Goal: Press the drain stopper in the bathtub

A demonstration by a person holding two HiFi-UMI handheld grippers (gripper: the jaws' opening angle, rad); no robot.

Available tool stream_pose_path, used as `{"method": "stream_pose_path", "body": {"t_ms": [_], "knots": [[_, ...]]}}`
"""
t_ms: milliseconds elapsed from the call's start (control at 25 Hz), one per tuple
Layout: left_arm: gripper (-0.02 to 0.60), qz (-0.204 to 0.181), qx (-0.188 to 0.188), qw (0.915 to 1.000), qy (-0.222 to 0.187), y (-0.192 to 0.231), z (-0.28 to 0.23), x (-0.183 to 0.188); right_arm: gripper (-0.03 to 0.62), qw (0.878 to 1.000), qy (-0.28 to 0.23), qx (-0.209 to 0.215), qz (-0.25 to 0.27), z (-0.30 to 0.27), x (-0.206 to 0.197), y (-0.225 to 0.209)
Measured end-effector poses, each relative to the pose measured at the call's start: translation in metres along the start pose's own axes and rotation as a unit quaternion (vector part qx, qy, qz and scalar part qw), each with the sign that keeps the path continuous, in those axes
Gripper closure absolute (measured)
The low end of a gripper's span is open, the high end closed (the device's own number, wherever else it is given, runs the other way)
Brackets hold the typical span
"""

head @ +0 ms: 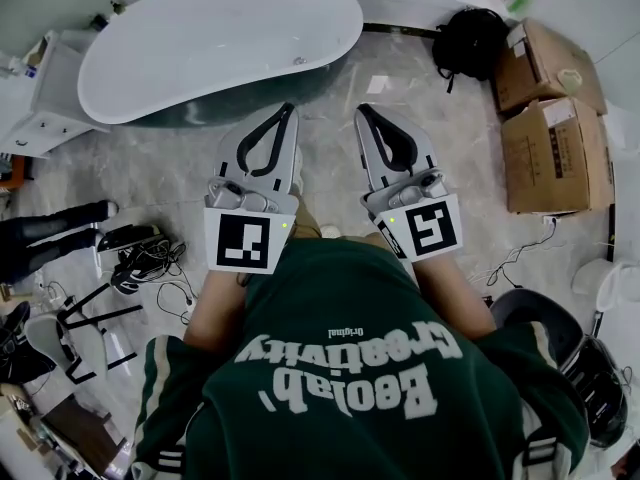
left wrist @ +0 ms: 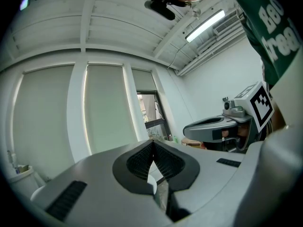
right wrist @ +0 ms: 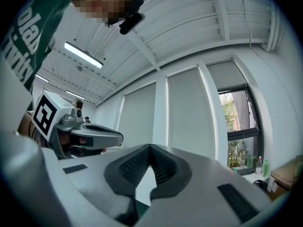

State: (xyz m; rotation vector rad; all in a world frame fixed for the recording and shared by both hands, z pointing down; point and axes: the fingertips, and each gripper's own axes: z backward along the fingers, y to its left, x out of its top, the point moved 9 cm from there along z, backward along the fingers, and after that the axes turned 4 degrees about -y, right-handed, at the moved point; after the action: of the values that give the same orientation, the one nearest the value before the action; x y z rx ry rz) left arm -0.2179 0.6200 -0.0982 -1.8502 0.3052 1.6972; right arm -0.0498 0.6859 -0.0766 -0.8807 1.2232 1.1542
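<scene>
Marble floor [head: 180,168], head view: we stand well short of bathtub [head: 200,43]. Its long axis runs left-right, right end tipped up-frame. Speck in basin is possibly drain stopper [head: 298,60]; we judge nothing pressed yet.
Left gripper view: left gripper [left wrist: 152,146] pinched together, empty, aimed at blinds [left wrist: 104,108].
Right gripper view: right gripper [right wrist: 150,150] likewise closed, empty. Whole approach left.

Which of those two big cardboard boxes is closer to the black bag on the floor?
The far box, at the head view's top right, right beside the black bag; the other box lies farther from it.
</scene>
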Motion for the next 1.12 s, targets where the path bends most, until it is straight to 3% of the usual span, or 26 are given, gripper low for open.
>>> {"method": "stream_pose_path", "body": {"t_ms": [480,720,1120], "knots": [[0.574,0.013,-0.02,0.9997,0.001,0.029,-0.04,-0.036,0.585,1.0,0.02,-0.013,0.0,-0.034,-0.034,-0.015],[0.574,0.016,-0.023,0.9996,0.002,0.046,-0.101,-0.049,0.585,0.999,0.026,-0.031,-0.004,-0.065,-0.052,-0.065],[0.574,0.034,-0.046,0.9983,0.009,0.14,-0.169,-0.068,0.585,0.998,0.044,-0.039,-0.016,-0.181,-0.063,-0.083]]}}
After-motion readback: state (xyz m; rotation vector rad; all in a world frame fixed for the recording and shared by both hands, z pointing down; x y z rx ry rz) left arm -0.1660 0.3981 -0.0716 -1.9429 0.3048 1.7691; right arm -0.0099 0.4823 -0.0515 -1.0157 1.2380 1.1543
